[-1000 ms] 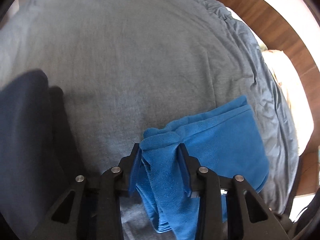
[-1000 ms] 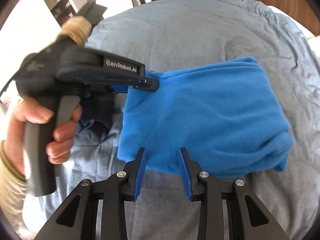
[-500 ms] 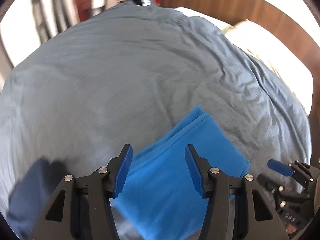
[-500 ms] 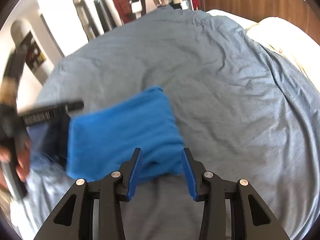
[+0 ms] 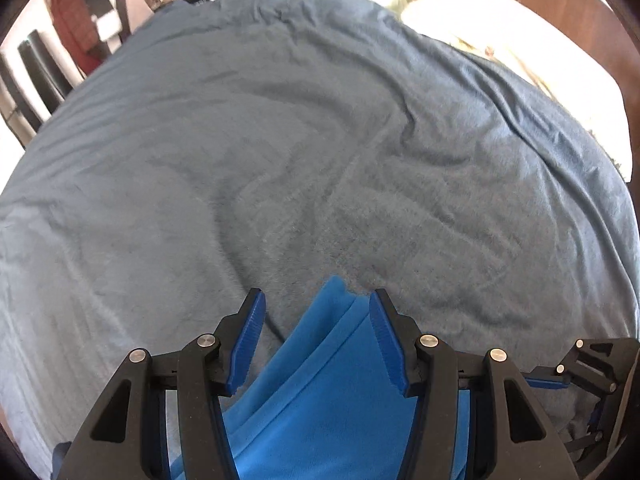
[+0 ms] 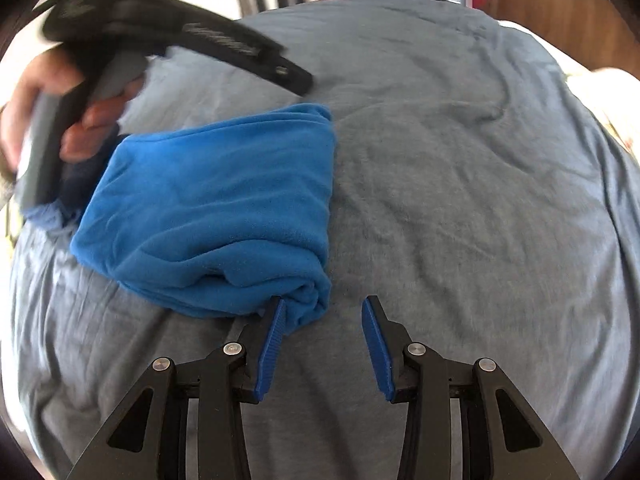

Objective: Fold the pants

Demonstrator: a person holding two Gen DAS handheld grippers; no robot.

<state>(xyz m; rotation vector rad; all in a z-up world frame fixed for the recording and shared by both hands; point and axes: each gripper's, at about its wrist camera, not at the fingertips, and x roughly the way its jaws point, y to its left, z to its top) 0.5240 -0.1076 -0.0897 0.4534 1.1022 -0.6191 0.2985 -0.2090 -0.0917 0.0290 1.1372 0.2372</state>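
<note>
The blue fleece pants (image 6: 224, 200) lie folded in a compact bundle on the grey bedspread (image 6: 460, 200). My right gripper (image 6: 323, 308) is open and empty, its left finger touching the bundle's near right corner. My left gripper (image 5: 316, 300) is open and empty, held above the pants (image 5: 328, 400), whose corner shows between its fingers. In the right wrist view the left gripper (image 6: 296, 76) sits above the bundle's far edge, held by a hand (image 6: 60, 120). The right gripper (image 5: 592, 372) shows at the lower right of the left wrist view.
A dark navy garment (image 6: 76, 176) lies just left of the pants. A white pillow (image 5: 520, 52) and wooden headboard (image 5: 560, 0) lie at the far right. Hanging clothes (image 5: 80, 20) stand beyond the bed's far edge.
My left gripper let go of the pants, opened and lifted above the bundle. My right gripper opened wider and moved toward the bundle's right corner.
</note>
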